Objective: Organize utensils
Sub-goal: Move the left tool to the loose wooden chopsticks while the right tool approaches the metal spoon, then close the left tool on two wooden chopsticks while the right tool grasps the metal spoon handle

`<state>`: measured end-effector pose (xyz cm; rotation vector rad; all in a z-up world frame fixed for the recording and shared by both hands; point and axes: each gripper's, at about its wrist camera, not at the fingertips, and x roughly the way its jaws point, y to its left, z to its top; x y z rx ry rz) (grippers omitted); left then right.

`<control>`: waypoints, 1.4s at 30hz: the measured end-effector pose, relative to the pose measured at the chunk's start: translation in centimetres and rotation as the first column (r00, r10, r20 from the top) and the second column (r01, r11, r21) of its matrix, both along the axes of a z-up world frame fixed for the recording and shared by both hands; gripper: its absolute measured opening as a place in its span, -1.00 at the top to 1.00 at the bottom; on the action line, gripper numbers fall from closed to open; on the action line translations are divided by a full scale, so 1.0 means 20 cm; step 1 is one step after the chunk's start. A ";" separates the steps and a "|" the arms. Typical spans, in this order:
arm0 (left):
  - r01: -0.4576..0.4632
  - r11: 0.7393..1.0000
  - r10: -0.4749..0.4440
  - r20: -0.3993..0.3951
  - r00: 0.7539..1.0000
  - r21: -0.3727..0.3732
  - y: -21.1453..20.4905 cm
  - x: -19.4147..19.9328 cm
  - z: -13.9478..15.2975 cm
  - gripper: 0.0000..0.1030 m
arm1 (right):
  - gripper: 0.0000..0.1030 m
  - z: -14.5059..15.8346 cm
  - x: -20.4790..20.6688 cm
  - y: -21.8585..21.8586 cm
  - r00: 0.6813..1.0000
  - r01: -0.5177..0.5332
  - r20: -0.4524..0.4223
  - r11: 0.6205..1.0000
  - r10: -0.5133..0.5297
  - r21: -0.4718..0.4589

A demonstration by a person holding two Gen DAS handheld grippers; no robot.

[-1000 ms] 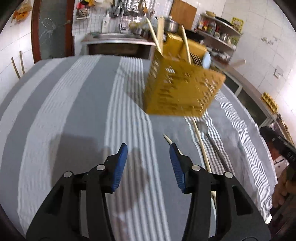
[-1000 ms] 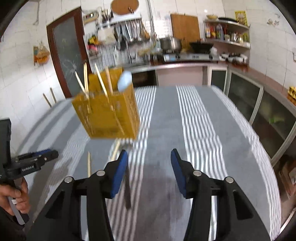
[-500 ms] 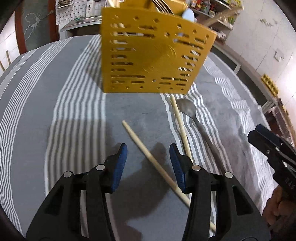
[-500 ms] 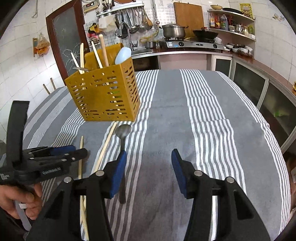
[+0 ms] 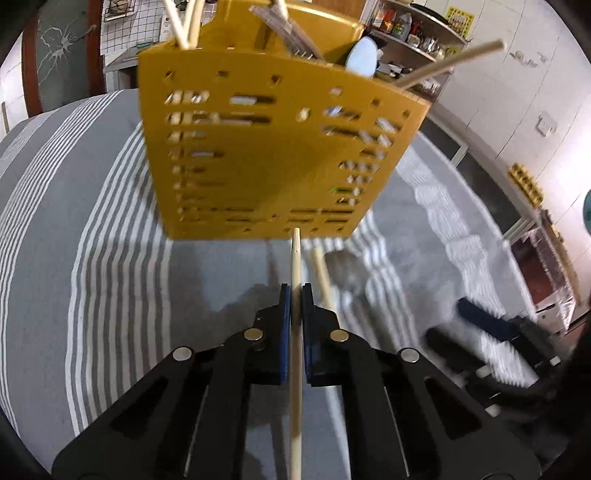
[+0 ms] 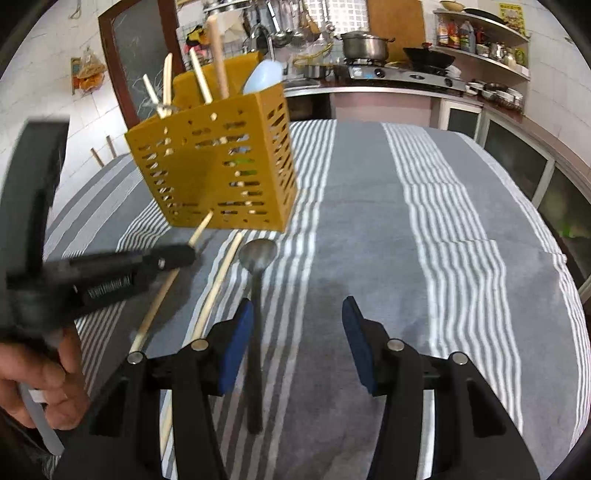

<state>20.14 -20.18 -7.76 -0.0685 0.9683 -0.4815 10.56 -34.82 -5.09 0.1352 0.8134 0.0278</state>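
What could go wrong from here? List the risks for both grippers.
1. The left gripper jaws have just closed on one chopstick whose tip sits at the base of the yellow holder; lifting carelessly could nudge or tip it.
2. The grip is thin, so the stick may pivot or slip.
3. The right gripper is open, with the metal spoon beside one pad rather than centred; closing now would likely miss it.

A home kitchen — white tiled walls (image 6: 554,74), a gas stove (image 6: 402,75) carrying a steel pot (image 6: 364,46) and a dark wok (image 6: 428,57). Ladles hang on a wall rack (image 6: 291,22) — bottles and jars crowd the shelves (image 6: 480,35). A wooden cutting board (image 6: 395,26) leans behind the stove.
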 end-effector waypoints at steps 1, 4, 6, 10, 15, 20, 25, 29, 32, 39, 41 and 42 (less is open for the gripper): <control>0.002 1.000 -0.002 -0.010 1.000 -0.009 -0.01 0.01 0.00 0.91 | 0.03 -0.02 0.01 0.01 1.000 -0.009 -0.009 1.000 0.009 0.000; -0.008 1.000 0.006 -0.045 0.999 -0.029 -0.02 0.02 -0.03 0.91 | 0.03 -0.04 0.03 0.06 0.999 -0.038 -0.024 0.999 0.038 -0.003; -0.017 1.000 0.015 -0.060 0.998 -0.024 -0.02 0.04 -0.05 0.91 | 0.03 -0.06 0.04 0.09 0.998 -0.057 -0.034 0.998 0.056 -0.020; -0.036 0.999 0.033 -0.083 0.996 -0.024 -0.01 0.05 -0.08 0.81 | 0.45 -0.12 0.08 0.13 0.995 -0.069 -0.068 0.997 0.066 -0.044; -0.021 0.999 0.018 -0.087 0.996 -0.030 -0.04 0.04 -0.09 0.29 | 0.82 -0.12 0.12 0.13 0.996 -0.040 -0.087 0.994 0.031 -0.103; 0.015 1.000 -0.014 -0.085 0.996 0.015 -0.15 0.02 -0.11 0.04 | 0.85 -0.11 0.10 0.04 0.995 0.027 -0.093 0.993 -0.038 -0.117; 0.043 0.992 -0.035 -0.073 0.997 0.118 -0.26 0.02 -0.12 -0.07 | 0.85 -0.10 0.08 0.01 0.995 0.026 -0.094 0.993 -0.037 -0.111; 0.056 0.983 -0.047 -0.054 0.997 0.172 -0.31 0.02 -0.15 -0.06 | 0.83 -0.11 0.09 -0.02 0.995 0.035 -0.091 0.996 -0.043 -0.087; 0.054 0.984 -0.046 -0.052 0.998 0.171 -0.33 0.03 -0.17 -0.01 | 0.81 -0.12 0.12 -0.02 0.995 0.026 -0.093 0.997 -0.033 -0.079; 0.036 0.983 -0.030 -0.035 0.999 0.181 -0.30 0.07 -0.18 0.65 | 0.72 -0.12 0.20 -0.04 0.994 0.013 -0.105 0.998 -0.020 -0.063; 0.039 0.983 -0.032 -0.043 0.999 0.177 -0.27 0.09 -0.18 0.78 | 0.64 -0.13 0.22 -0.04 0.994 0.004 -0.109 0.998 -0.010 -0.057; 0.043 0.984 -0.035 -0.050 0.998 0.174 -0.23 0.10 -0.17 0.81 | 0.64 -0.12 0.24 -0.05 0.994 0.004 -0.112 0.999 -0.010 -0.054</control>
